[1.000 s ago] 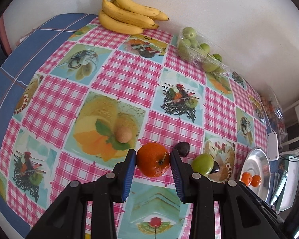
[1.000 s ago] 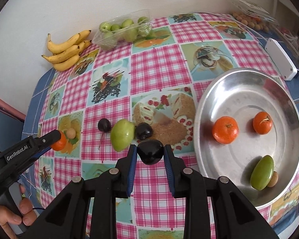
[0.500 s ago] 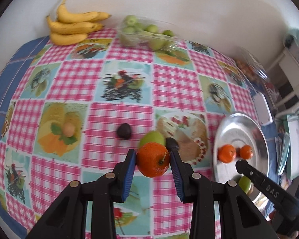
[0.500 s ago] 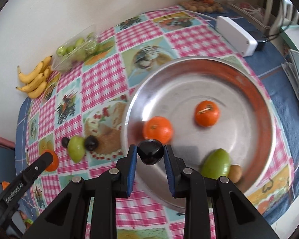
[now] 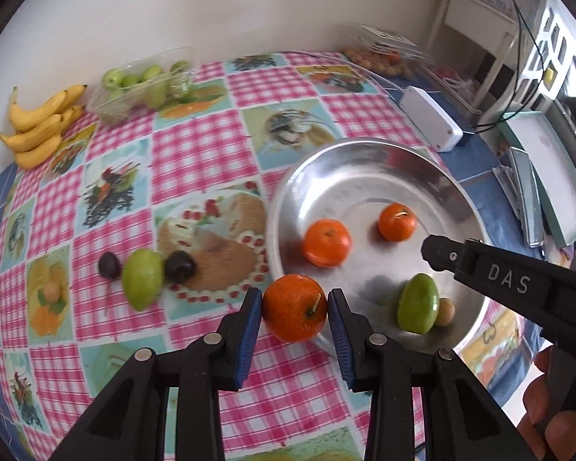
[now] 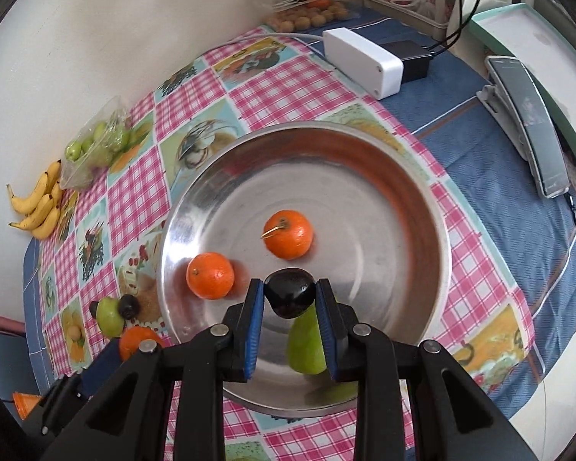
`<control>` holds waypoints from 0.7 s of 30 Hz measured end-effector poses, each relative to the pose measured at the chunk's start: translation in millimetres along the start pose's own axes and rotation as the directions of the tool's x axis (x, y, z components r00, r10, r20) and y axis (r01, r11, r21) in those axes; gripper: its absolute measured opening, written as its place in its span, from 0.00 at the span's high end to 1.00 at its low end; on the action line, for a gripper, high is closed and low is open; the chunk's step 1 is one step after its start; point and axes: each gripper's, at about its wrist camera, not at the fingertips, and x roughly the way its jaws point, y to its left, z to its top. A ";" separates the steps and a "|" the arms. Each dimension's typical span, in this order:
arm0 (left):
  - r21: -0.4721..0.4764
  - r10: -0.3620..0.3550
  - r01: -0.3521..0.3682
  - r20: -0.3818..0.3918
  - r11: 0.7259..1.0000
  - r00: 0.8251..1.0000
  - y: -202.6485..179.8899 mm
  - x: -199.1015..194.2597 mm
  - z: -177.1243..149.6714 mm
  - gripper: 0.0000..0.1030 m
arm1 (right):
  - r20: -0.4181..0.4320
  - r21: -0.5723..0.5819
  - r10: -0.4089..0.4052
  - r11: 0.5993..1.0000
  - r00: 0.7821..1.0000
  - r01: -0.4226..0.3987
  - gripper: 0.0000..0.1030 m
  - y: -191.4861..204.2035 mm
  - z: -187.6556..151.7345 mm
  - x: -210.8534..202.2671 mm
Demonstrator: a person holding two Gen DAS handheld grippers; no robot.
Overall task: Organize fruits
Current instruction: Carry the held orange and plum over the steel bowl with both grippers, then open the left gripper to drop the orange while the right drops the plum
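My left gripper (image 5: 295,307) is shut on an orange (image 5: 295,307), held just over the near left rim of the silver bowl (image 5: 364,153). My right gripper (image 6: 290,297) is shut on a dark plum (image 6: 290,292) above the bowl (image 6: 326,142). Inside the bowl lie two oranges (image 6: 210,275) (image 6: 288,233), a green fruit (image 5: 418,308) and a small brown fruit (image 5: 444,311). On the cloth left of the bowl sit a green fruit (image 5: 142,279) between two dark plums (image 5: 179,266) (image 5: 109,265), and a small brown fruit (image 5: 51,290) farther left.
Bananas (image 5: 38,126) and a clear tub of green fruit (image 5: 142,84) lie by the wall at the back left. A white box (image 6: 361,60), a black adapter with cables (image 6: 414,58) and a bag of small brown fruit (image 6: 311,15) sit beyond the bowl. A person's hand (image 5: 549,415) holds the right gripper.
Both grippers have swung right with their fruit: the left from the loose fruits on the cloth to the bowl's rim, the right from the cloth to above the bowl.
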 end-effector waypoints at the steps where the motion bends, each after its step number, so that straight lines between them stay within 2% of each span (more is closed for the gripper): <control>1: 0.001 -0.012 0.012 0.000 1.000 1.000 -2.8 1.7 0.2 0.63 | 0.000 0.000 0.001 1.000 1.000 -0.001 0.72 -1.0 0.2 0.2; 8: 0.012 -0.058 0.058 0.007 0.998 0.998 -12.9 11.8 1.5 0.63 | -0.039 0.005 0.008 1.000 0.999 -0.008 0.72 -2.3 -1.2 11.7; 21: 0.019 -0.090 0.090 0.015 0.996 0.996 -13.1 26.5 1.3 0.63 | -0.067 0.018 0.014 1.000 0.998 -0.013 0.72 -2.9 -1.7 22.0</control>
